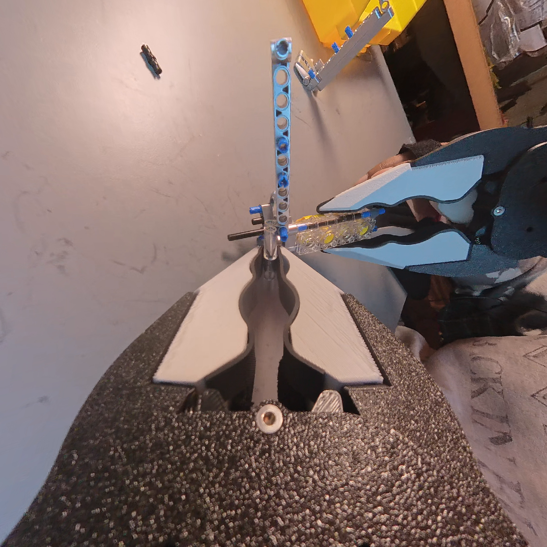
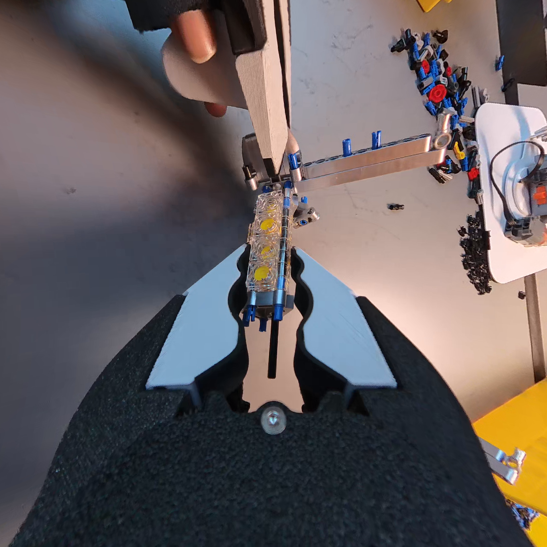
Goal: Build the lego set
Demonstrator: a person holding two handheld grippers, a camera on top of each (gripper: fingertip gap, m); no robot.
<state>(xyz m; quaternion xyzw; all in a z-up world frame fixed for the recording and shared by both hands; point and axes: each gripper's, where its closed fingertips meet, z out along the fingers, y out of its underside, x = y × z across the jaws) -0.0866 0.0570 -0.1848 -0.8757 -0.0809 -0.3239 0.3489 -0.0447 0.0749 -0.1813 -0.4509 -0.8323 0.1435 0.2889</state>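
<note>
My left gripper (image 1: 270, 252) is shut on the grey connector (image 1: 270, 241) at the corner of a building-toy assembly held above the table. A long grey holed beam (image 1: 282, 118) with blue pins runs away from it; a black axle (image 1: 244, 236) sticks out to the left. My right gripper (image 2: 270, 248) is shut on a clear block with yellow discs (image 2: 266, 236) joined to that same corner. The right gripper (image 1: 322, 230) comes in from the right in the left wrist view. The left gripper (image 2: 275, 165) comes down from above in the right wrist view, by the beam (image 2: 367, 159).
On the pale table (image 1: 118, 177) lie a small black piece (image 1: 151, 59) and a second grey beam assembly (image 1: 340, 56) by a yellow bin (image 1: 370, 20). Piles of small coloured parts (image 2: 438, 83) and black pins (image 2: 473, 254) border a white tray (image 2: 497, 142) with a motor (image 2: 529, 213). Across from one pair of fingers to the other is roughly 5 cm. From either gripper's tips it is about 15 cm to the small black piece (image 1: 151, 59). Look for it in the right wrist view (image 2: 396, 207) too.
</note>
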